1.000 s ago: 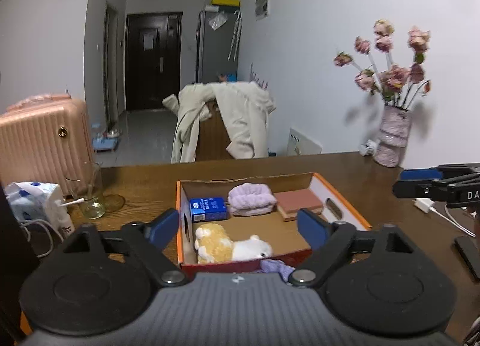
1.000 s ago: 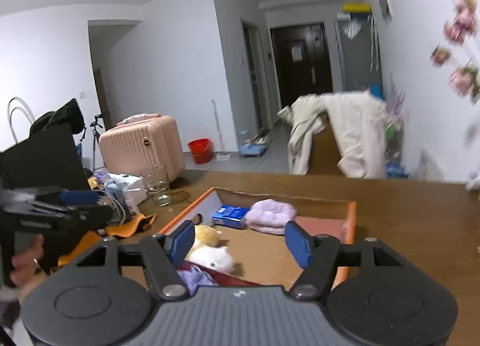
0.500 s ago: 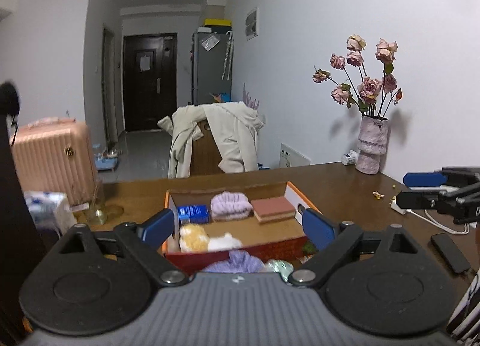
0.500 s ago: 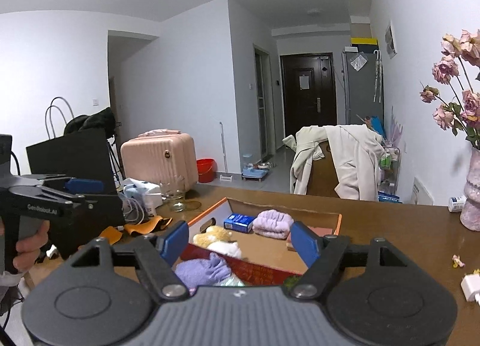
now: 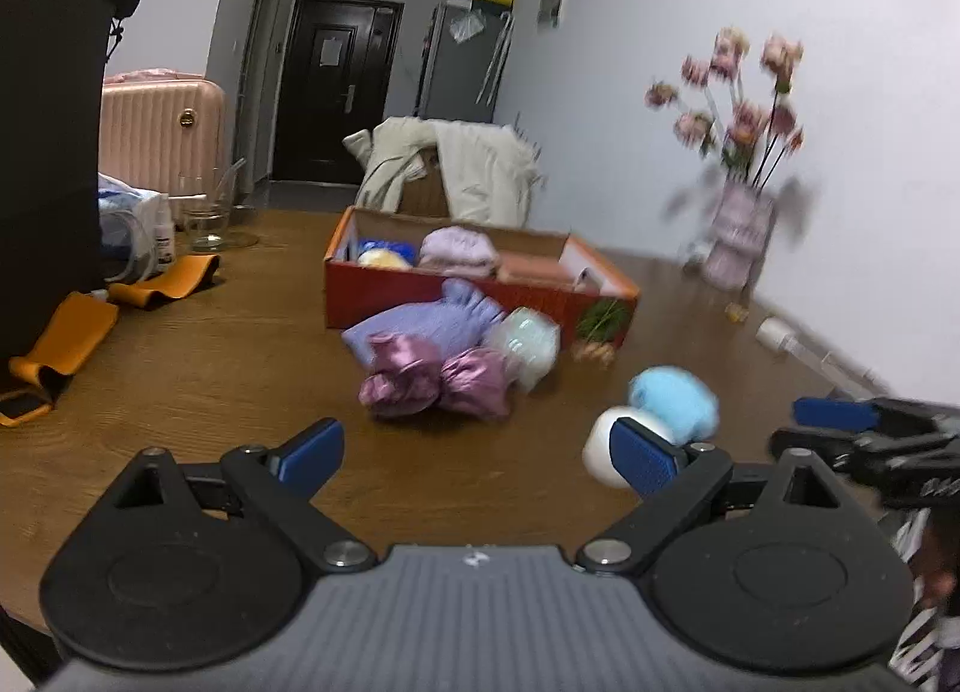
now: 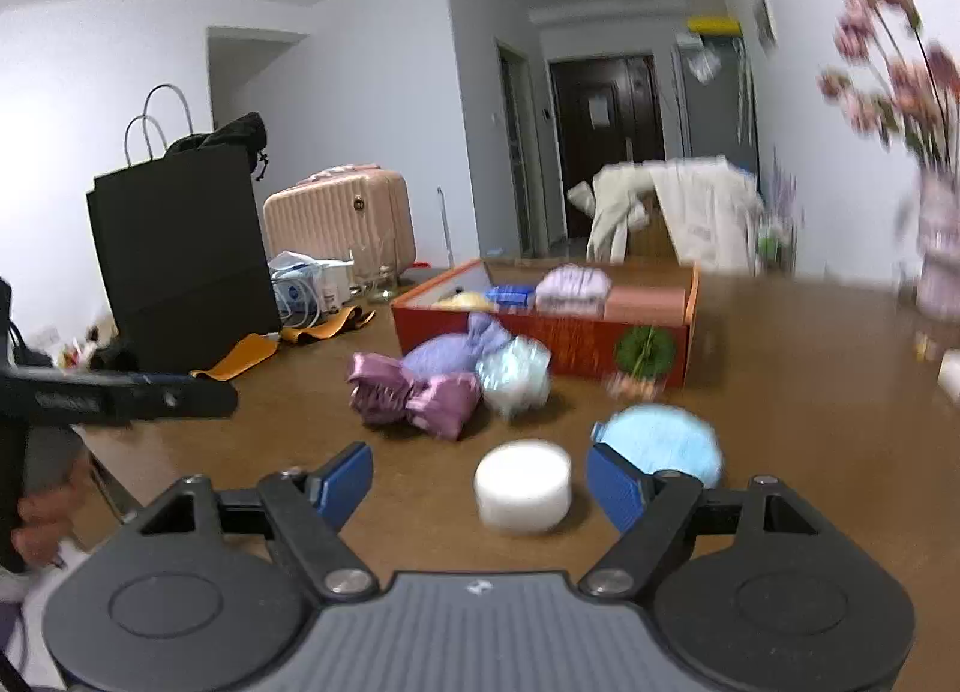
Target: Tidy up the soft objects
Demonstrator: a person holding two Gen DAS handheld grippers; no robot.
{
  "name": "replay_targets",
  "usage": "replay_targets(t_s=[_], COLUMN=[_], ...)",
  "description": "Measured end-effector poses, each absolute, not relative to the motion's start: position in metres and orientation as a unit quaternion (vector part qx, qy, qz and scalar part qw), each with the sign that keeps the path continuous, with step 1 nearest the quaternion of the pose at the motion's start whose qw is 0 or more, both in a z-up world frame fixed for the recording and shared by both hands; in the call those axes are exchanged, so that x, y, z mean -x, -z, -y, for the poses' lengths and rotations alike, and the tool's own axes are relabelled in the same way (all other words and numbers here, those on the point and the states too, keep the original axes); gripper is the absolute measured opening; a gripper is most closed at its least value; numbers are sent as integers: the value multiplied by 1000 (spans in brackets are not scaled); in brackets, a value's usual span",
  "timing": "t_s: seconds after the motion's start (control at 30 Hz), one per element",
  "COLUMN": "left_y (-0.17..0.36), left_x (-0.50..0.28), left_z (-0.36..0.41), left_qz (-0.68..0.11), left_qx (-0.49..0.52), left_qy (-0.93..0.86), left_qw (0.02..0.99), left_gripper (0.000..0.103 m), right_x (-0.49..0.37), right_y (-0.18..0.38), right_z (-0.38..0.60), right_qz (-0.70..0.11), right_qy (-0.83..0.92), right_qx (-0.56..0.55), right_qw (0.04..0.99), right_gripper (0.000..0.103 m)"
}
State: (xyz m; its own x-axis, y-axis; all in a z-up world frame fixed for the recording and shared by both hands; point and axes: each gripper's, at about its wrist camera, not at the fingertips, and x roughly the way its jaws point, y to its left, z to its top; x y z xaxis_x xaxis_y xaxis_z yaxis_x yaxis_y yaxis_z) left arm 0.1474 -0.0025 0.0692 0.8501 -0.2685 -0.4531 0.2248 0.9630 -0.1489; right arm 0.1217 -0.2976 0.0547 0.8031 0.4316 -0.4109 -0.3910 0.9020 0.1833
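Brown wood-grain table point(image 5: 198, 368) filled the foreground of both wrist views, with white walls, a dark door and a pink suitcase point(image 5: 159, 131) behind it. An open orange-red cardboard box point(image 5: 384, 287) sat toward the far side of the table; inside it lay a folded lilac cloth point(image 5: 459, 251), a yellow plush toy point(image 5: 381, 258), a blue packet point(image 6: 510, 293) and a pinkish flat block point(image 6: 645, 296).

Just in front of the box lay a loose cluster of soft things: a lavender knitted piece point(image 5: 429, 323) touching a shiny mauve satin bundle point(image 5: 435, 380), gathered like a bow, and a pale mint fluffy ball point(image 5: 528, 347) beside them. Nearer the cameras and apart from that cluster rested a round white puff point(image 6: 522, 485) and a light blue fluffy puff point(image 6: 663, 443), close together. Motion blur softened their edges.

Left gripper point(image 5: 477, 455) hung above bare table, its jaws spread wide and opening further, with nothing between them; the white puff showed behind its right finger. Right gripper point(image 6: 480, 482) also had its jaws parted and opening, and the white puff appeared in the gap between its blue pads point(image 6: 345, 482), touched by neither. A black paper bag point(image 6: 180, 254) stood at the table's left, and a vase of pink flowers point(image 5: 738, 236) at the right.
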Motion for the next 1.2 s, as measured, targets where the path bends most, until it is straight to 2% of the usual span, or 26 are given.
replay_targets(t_s=[0.23,0.3,0.37,0.4,0.47,0.5,0.53,0.57,0.63,0.7,0.83,0.9,0.93,1.07,1.13,1.2], left_y=[-68,-67,-65,-63,-56,-52,-47,-42,-28,-16,-4,-7,-8,-8,-6,-2], left_x=[-190,-210,-235,-250,-276,-286,-294,-299,-300,-288,-270,-269,-271,-288,-294,-298], left_z=[1,3,2,0,-6,-8,-10,-10,-14,-18,-26,-28,-29,-32,-33,-34], left_qz=[-238,-237,-235,-239,-258,-268,-278,-294,-320,-335,-345,-327,-319,-322,-327,-336], left_qx=[50,46,48,55,74,82,87,91,100,101,102,96,97,102,112,120], left_qy=[119,107,98,97,97,100,104,107,113,127,132,133,129,128,139,145], left_qw=[963,964,966,965,958,955,951,946,935,928,924,931,934,933,928,923], left_gripper=[97,93,79,76,55,50,39,32,27,27,31,41,50,51,51,45], right_x=[-146,-158,-173,-178,-196,-206,-213,-223,-239,-253,-278,-289,-293,-308,-311,-312], right_y=[-51,-51,-50,-50,-50,-49,-49,-48,-45,-42,-31,-24,-20,-2,5,8], right_z=[298,294,288,286,277,272,266,259,245,229,203,191,186,173,175,180], right_qz=[-242,-247,-252,-252,-257,-259,-260,-262,-270,-277,-297,-307,-313,-336,-349,-353], right_qy=[-202,-205,-213,-216,-225,-229,-232,-234,-236,-240,-254,-257,-258,-247,-244,-246], right_qx=[-57,-61,-69,-72,-80,-82,-82,-82,-78,-68,-59,-47,-41,-33,-45,-61], right_qw=[947,945,941,941,937,935,934,933,930,928,919,915,913,908,904,900], right_gripper=[78,77,75,70,63,60,59,57,54,51,51,50,49,42,42,38])
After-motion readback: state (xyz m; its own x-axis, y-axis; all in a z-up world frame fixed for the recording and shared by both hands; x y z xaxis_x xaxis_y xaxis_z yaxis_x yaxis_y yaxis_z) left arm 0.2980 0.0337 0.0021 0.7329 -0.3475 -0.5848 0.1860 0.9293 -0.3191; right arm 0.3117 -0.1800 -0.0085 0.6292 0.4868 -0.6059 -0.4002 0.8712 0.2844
